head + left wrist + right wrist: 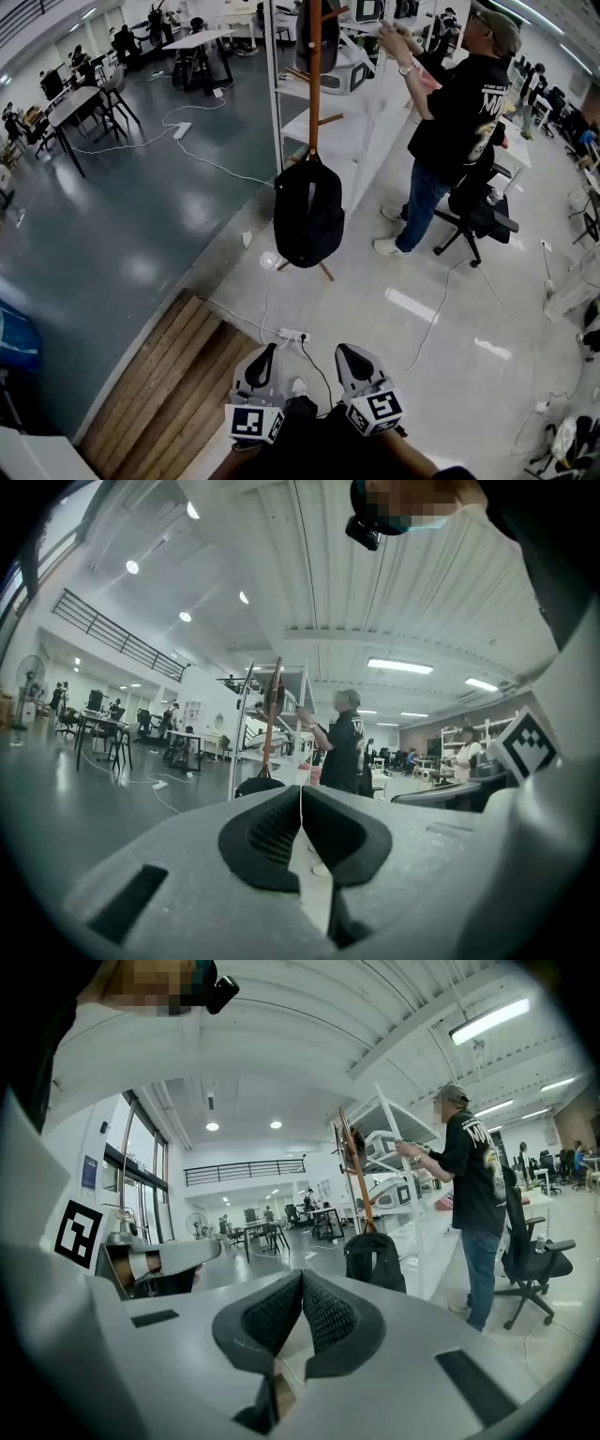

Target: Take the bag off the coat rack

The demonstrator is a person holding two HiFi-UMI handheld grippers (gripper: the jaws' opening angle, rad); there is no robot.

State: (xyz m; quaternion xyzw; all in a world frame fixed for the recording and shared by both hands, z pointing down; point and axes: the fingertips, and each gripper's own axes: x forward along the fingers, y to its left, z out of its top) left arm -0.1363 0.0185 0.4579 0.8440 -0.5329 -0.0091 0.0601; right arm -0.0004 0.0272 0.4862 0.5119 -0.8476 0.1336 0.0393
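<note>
**Tools shut and empty, bag (307, 214) hanging on the coat rack (315, 66)**

Left tool (265, 354) and right tool (349, 352) sat side by side at the bottom of the head view, both with jaws pressed together and nothing between them. The black bag hung off the wooden coat rack's pole, well ahead of both tools, its bottom just above the rack's feet; a person (459, 112) in a dark shirt stood off to the right at the white shelving (356, 112), with an office chair (483, 216) just behind them.
</note>
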